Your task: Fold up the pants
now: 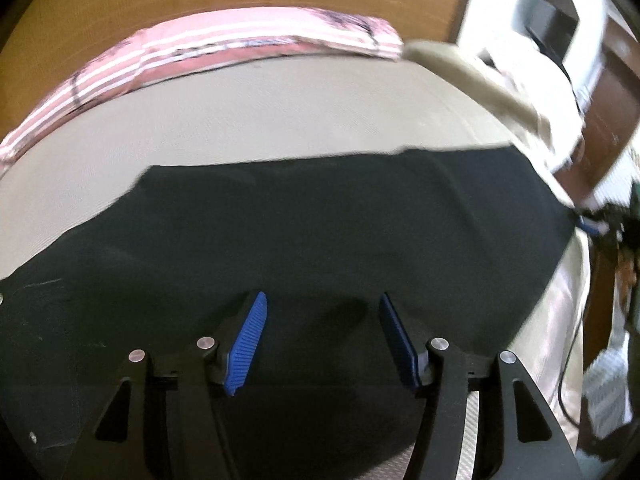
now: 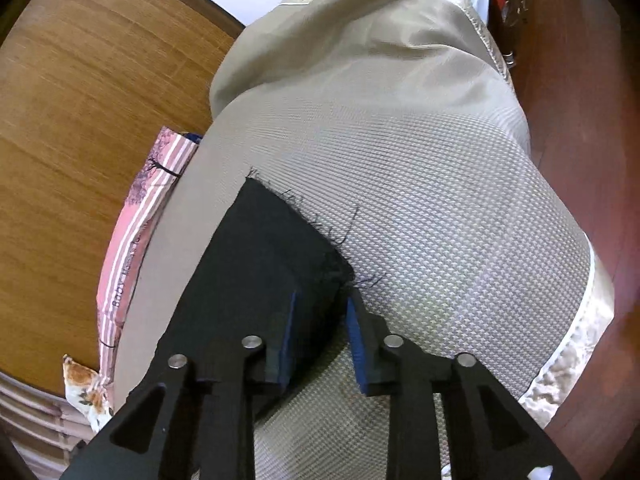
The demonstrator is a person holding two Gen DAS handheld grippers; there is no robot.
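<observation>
Jaws: left gripper (image 1: 322, 336) gapes empty over soft black pants (image 1: 320, 240); right gripper (image 2: 320, 320) seemingly pinches their frayed, limp hem.

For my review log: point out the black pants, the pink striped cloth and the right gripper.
black pants (image 1: 320, 216): left wrist view, flat middle.
pink striped cloth (image 1: 224, 46): left wrist view, striped top.
right gripper (image 2: 320, 312): right wrist view, between fingertips.

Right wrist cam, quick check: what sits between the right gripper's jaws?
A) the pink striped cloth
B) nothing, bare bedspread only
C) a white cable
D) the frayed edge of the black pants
D: the right gripper has the black pants between its blue pads, with the frayed edge and loose threads running right up to the jaws, while the pink striped cloth lies off to the side along the beige bedspread.
</observation>
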